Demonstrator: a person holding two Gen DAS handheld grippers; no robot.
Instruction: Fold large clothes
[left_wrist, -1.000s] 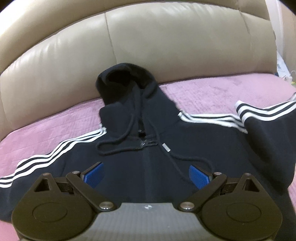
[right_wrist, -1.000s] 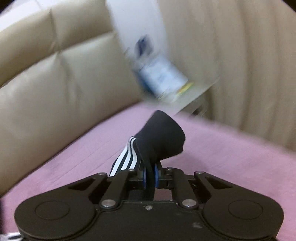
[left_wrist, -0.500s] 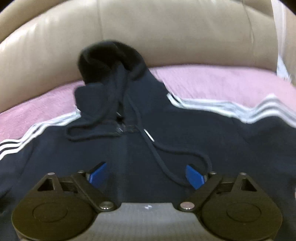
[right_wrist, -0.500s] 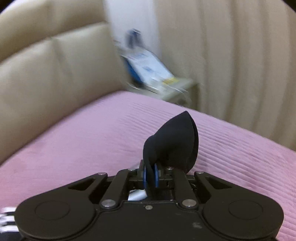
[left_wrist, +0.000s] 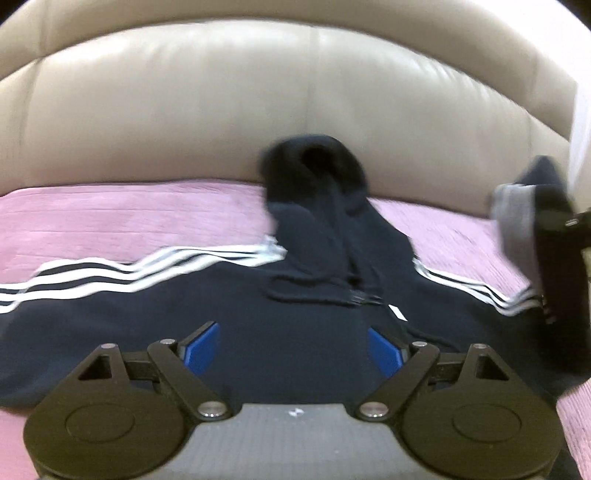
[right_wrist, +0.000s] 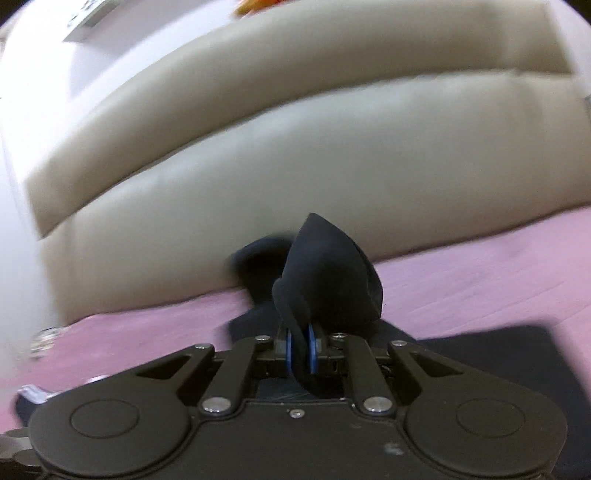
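A navy hoodie (left_wrist: 295, 325) with white sleeve stripes lies spread on the pink bed cover, its hood (left_wrist: 314, 166) against the headboard. My left gripper (left_wrist: 293, 350) is open and empty, hovering just over the hoodie's chest below the drawstrings. My right gripper (right_wrist: 300, 349) is shut on the sleeve cuff (right_wrist: 328, 280), holding it lifted above the bed. In the left wrist view the right gripper with the cuff (left_wrist: 532, 206) shows at the right edge, above the striped right shoulder.
A beige padded headboard (left_wrist: 258, 110) runs along the back. The pink ribbed bed cover (left_wrist: 110, 214) lies under the hoodie and shows on both sides. A white wall (right_wrist: 44, 110) stands at the left in the right wrist view.
My right gripper has swung left with the cuff and now faces the headboard and hood. My left gripper has shifted so the hood sits right of centre; it stays open.
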